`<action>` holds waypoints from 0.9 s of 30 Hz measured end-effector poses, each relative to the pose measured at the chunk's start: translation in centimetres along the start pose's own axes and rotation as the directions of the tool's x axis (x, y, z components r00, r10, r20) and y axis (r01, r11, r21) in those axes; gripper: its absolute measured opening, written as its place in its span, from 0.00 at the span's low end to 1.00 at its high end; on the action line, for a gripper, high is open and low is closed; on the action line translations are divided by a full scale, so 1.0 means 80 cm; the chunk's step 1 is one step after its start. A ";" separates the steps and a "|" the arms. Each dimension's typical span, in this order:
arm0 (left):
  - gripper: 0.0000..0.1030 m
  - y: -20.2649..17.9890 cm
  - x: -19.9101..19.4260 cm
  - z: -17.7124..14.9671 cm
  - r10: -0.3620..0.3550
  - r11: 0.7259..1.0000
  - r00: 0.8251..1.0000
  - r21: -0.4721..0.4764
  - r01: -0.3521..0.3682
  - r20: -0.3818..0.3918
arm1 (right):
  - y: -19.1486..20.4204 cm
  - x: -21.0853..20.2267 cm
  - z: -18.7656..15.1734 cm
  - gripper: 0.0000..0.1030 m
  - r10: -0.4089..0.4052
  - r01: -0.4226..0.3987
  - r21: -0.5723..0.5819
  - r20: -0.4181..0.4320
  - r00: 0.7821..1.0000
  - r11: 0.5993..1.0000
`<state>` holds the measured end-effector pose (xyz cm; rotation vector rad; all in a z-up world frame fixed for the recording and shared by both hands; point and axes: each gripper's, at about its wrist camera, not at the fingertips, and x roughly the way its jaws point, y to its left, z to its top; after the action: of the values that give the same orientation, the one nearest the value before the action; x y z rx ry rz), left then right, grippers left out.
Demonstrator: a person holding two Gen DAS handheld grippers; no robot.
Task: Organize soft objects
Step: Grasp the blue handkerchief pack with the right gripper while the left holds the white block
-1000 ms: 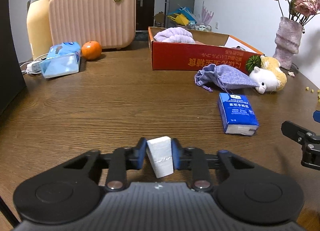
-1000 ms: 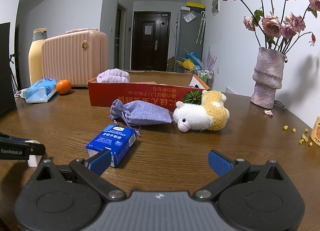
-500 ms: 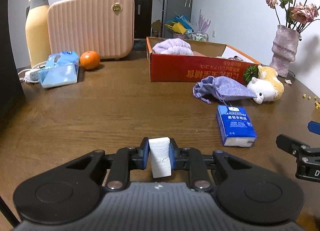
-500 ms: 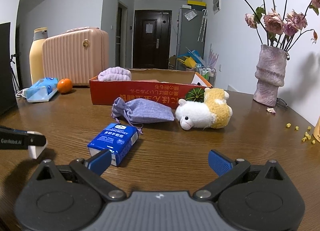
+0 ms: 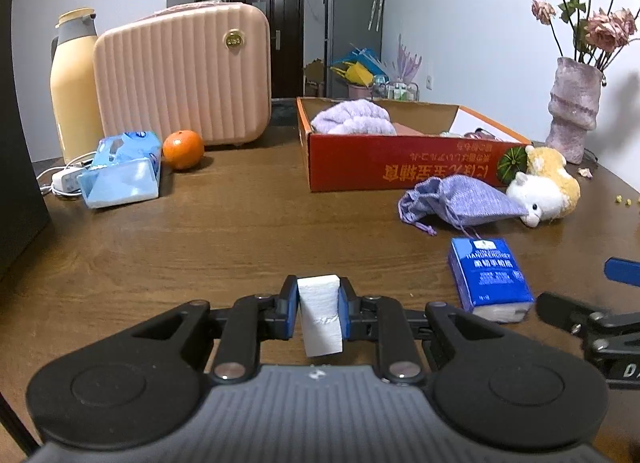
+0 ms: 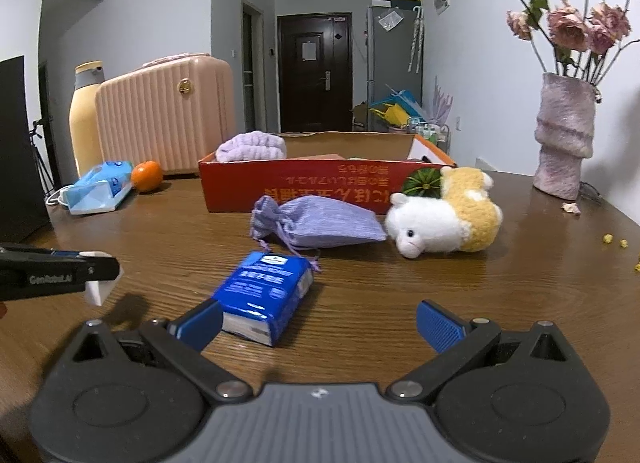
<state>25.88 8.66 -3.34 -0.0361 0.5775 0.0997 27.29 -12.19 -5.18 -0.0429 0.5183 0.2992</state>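
My left gripper (image 5: 319,305) is shut on a white sponge block (image 5: 320,313), held just above the wooden table; in the right wrist view the same gripper (image 6: 98,269) comes in from the left with the white sponge block (image 6: 98,289) hanging below it. My right gripper (image 6: 318,321) stands open, its left pad beside a blue tissue pack (image 6: 266,295). Behind lie a purple drawstring pouch (image 6: 320,223) and a white and yellow plush toy (image 6: 444,219). A red cardboard box (image 6: 320,187) holds a purple fluffy cloth (image 6: 252,147).
A pink hard case (image 5: 184,75), a yellow flask (image 5: 74,91), an orange (image 5: 183,149) and a light blue tissue bag (image 5: 120,173) stand at the back left. A vase of dried roses (image 6: 564,143) is at the back right. A dark panel (image 5: 20,167) borders the left edge.
The left gripper squeezed tighter on the white block, which now stands straighter and has come up off the table. Both grippers tipped up a little, and the right one edged toward the blue pack.
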 end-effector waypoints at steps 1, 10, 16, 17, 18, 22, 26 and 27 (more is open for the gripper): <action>0.20 0.002 0.001 0.001 -0.002 1.000 1.000 -0.004 0.002 0.003 | 0.003 0.004 0.001 1.00 0.003 -0.003 -0.003 -0.003 1.000 1.000; 0.20 0.019 0.011 0.011 0.025 0.999 0.999 -0.025 -0.024 0.037 | 0.027 0.038 0.015 1.00 0.014 -0.014 -0.012 -0.029 0.999 1.000; 0.20 0.029 0.021 0.019 0.046 0.999 0.997 -0.032 -0.044 0.054 | 0.039 0.061 0.023 1.00 0.026 -0.026 0.003 -0.058 0.998 1.000; 0.20 0.031 0.023 0.020 0.051 0.998 0.997 -0.032 -0.050 0.055 | 0.042 0.065 0.025 1.00 0.025 -0.025 0.004 -0.062 0.998 1.000; 0.20 0.032 0.025 0.021 0.055 0.998 0.997 -0.032 -0.053 0.056 | 0.044 0.069 0.026 1.00 0.022 -0.022 0.005 -0.067 0.997 1.000; 0.20 0.039 0.032 0.025 0.064 0.997 0.996 -0.035 -0.062 0.062 | 0.052 0.082 0.030 1.00 0.013 -0.012 0.004 -0.082 0.997 1.000; 0.20 0.045 0.041 0.030 0.078 0.996 0.995 -0.040 -0.076 0.065 | 0.058 0.092 0.034 1.00 0.002 -0.002 0.001 -0.087 0.996 1.000; 0.20 0.046 0.042 0.030 0.080 0.996 0.995 -0.041 -0.078 0.064 | 0.059 0.094 0.035 0.99 -0.003 0.003 0.000 -0.090 0.996 1.000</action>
<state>29.64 12.73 -3.20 -0.0472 0.5112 0.1885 33.48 -5.29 -6.32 -0.0569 0.6075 0.2952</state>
